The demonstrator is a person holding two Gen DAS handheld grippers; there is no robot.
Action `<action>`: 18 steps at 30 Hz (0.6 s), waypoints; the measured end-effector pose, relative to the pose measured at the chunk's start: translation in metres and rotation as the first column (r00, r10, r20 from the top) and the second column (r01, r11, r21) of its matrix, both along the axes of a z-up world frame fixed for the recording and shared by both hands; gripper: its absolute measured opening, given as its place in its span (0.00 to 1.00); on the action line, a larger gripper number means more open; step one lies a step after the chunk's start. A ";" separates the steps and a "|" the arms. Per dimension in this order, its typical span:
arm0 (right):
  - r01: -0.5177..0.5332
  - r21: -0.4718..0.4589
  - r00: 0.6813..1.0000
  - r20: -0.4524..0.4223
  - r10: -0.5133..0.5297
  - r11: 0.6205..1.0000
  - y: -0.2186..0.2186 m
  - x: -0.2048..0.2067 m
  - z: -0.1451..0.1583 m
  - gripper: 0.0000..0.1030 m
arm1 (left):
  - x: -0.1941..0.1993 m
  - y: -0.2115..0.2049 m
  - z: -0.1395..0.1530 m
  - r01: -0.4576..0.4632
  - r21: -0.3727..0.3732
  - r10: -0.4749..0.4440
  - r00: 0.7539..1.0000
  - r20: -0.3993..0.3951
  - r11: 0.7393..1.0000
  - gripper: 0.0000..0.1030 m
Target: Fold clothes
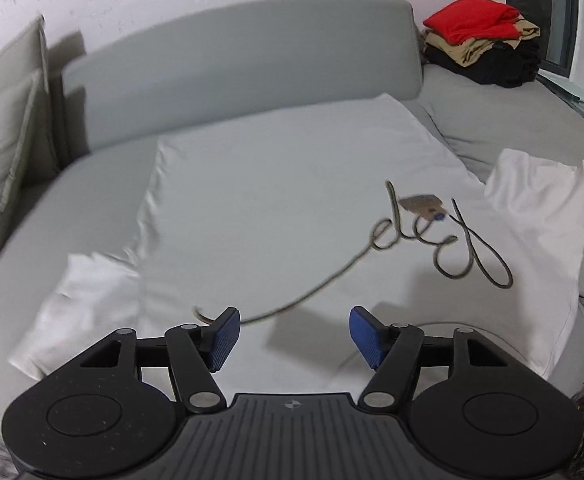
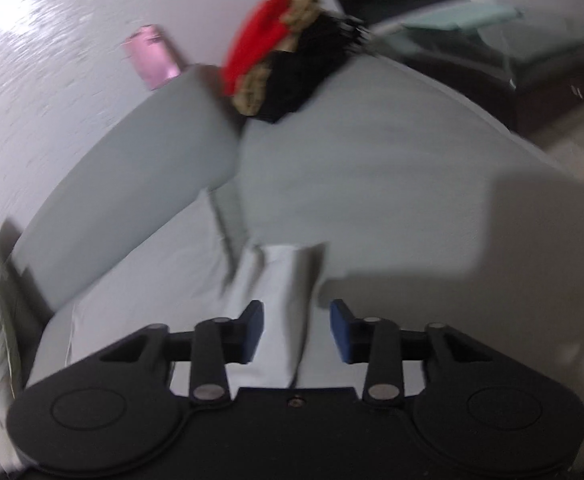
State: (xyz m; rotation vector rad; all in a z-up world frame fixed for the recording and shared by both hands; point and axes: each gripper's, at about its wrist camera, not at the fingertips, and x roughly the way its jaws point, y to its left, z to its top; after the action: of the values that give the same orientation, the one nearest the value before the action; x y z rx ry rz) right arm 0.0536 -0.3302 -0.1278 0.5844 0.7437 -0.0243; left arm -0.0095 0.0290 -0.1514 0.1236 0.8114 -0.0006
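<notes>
A white T-shirt (image 1: 271, 200) lies flat on the grey sofa seat (image 1: 99, 200), with a grey script print (image 1: 444, 240) across its chest. One sleeve (image 1: 540, 220) spreads to the right and the other (image 1: 79, 300) to the lower left. My left gripper (image 1: 294, 316) hovers over the shirt's near part, open, with nothing between its blue pads (image 1: 225, 336). In the blurred right wrist view, my right gripper (image 2: 296, 308) is open just above a white sleeve (image 2: 279, 276); the cloth lies under the gap and the pads are not pressing on it.
A pile of folded clothes (image 1: 480, 36), red on tan on black, sits at the far right of the sofa (image 2: 283, 52). The backrest (image 1: 231, 60) runs behind the shirt, with a cushion (image 1: 3, 140) at left. A dark low table (image 2: 552, 64) stands beyond the sofa's right end.
</notes>
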 end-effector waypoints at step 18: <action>0.060 -0.159 0.998 0.013 -0.059 0.985 0.022 0.040 -0.006 0.02 | -0.009 0.011 -0.012 -0.033 0.014 0.032 0.998 0.051 0.999 0.73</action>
State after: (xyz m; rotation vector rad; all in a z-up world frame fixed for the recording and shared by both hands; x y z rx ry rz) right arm 0.0938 -0.3085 -0.1339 0.4533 0.7085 -0.1356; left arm -0.0180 0.0395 -0.1632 0.1243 0.7622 0.0392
